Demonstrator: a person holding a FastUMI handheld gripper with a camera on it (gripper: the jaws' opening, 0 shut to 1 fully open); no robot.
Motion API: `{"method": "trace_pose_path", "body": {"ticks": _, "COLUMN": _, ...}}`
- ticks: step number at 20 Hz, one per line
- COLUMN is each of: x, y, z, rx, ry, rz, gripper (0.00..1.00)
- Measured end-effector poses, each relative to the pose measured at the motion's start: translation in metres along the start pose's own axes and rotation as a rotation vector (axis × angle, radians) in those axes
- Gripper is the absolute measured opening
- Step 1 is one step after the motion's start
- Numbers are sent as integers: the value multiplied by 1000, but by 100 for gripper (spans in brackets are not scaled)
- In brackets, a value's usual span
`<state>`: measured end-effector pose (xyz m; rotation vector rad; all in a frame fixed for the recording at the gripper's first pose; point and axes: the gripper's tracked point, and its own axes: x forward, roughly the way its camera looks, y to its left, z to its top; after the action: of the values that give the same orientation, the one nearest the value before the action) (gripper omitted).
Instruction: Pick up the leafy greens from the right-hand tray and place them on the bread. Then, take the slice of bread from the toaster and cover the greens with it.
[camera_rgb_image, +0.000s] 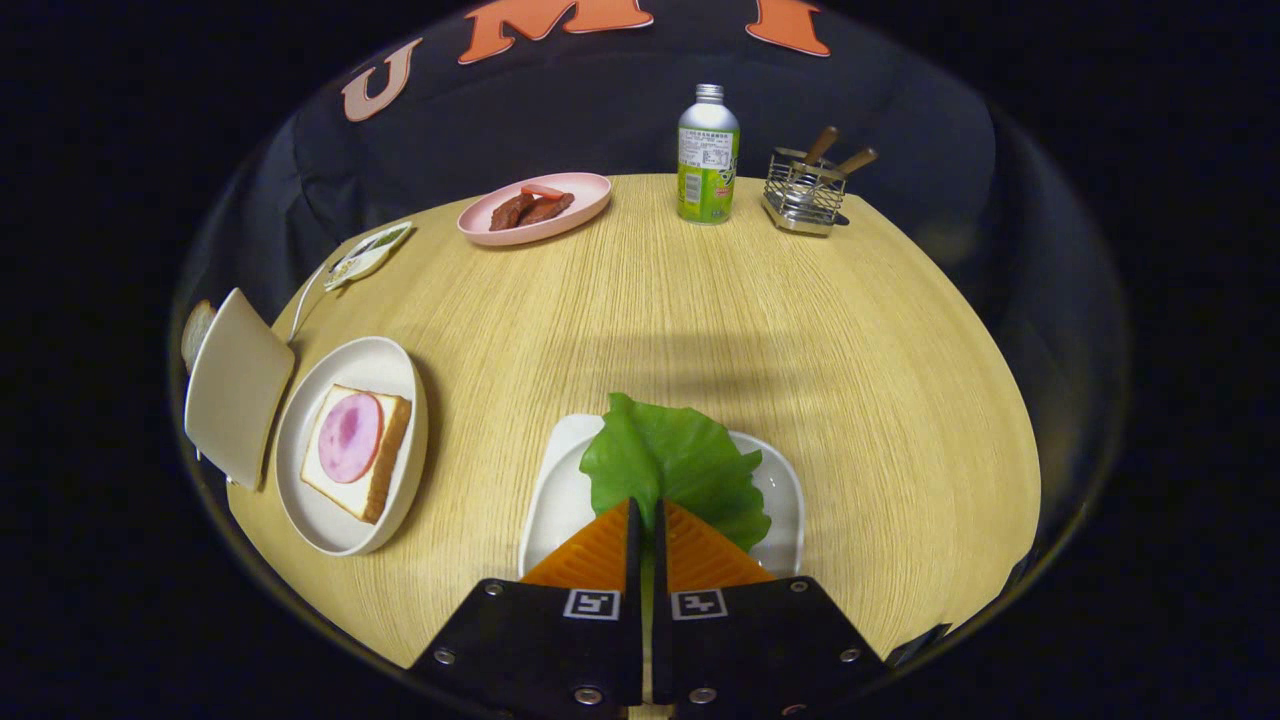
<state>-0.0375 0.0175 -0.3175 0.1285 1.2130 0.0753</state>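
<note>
Far left, the toaster (238, 385) has its slice (196, 330) in it. Next right, the bread (357, 452) carries ham only, no greens yet. Near right, the gripper (646, 525) jaws look pinched on the leafy greens (672, 465) over their tray (570, 490). Basically everything's left.

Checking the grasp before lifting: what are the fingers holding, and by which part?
The fingers are closed on the lettuce leaf, pinching its near edge over the white tray.

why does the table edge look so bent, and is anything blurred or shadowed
Gripper view: fisheye distortion bows the table rim into a dome; focus looks sharp from the lettuce leaf to the bottle; a soft shadow band crosses the wood just beyond the leaf; the gripper is closed on the leaf's near edge.
</note>
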Motion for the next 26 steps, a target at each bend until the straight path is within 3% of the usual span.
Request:
{"method": "trace_pose_path", "body": {"ticks": 11, "x": -50, "y": 78, "z": 48, "rx": -11, "ry": -167, "rz": 184, "gripper": 4}}
{"method": "trace_pose_path", "body": {"ticks": 21, "x": -42, "y": 152, "z": 62, "rx": -74, "ry": -163, "rz": 280, "gripper": 4}}
{"method": "trace_pose_path", "body": {"ticks": 26, "x": -25, "y": 200, "z": 49, "rx": -121, "ry": -88, "rz": 322, "gripper": 4}}
